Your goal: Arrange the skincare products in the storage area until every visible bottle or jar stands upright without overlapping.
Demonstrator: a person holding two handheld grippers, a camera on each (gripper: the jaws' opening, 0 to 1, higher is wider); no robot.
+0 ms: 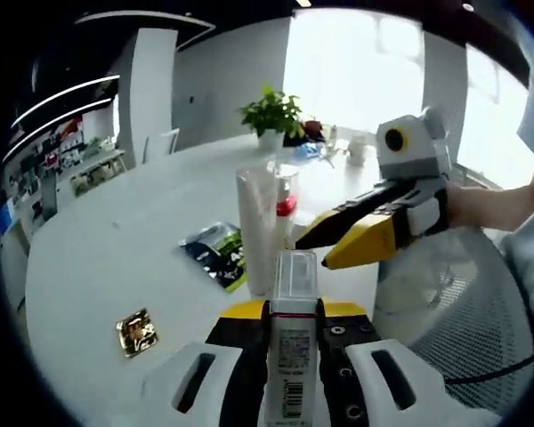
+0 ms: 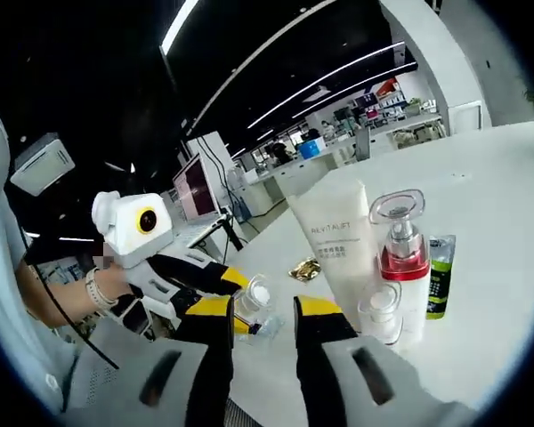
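Holding a clear-capped bottle (image 1: 293,351) pinched between its jaws, the left hand-held gripper (image 1: 294,342) hovers over the white bench (image 1: 116,249), near an upright tube (image 1: 255,227) and pump bottle (image 1: 286,200). The right hand-held gripper (image 2: 262,325) is spread, holding nothing. The bottle is best lowered upright into bare space beside the tube, touching neither.

White tube (image 2: 343,249), pump bottle (image 2: 400,258), small jar (image 2: 379,313) upright near table (image 2: 498,267) edge; green tube (image 2: 440,276) flat; clear bottle (image 1: 294,342) gripped.
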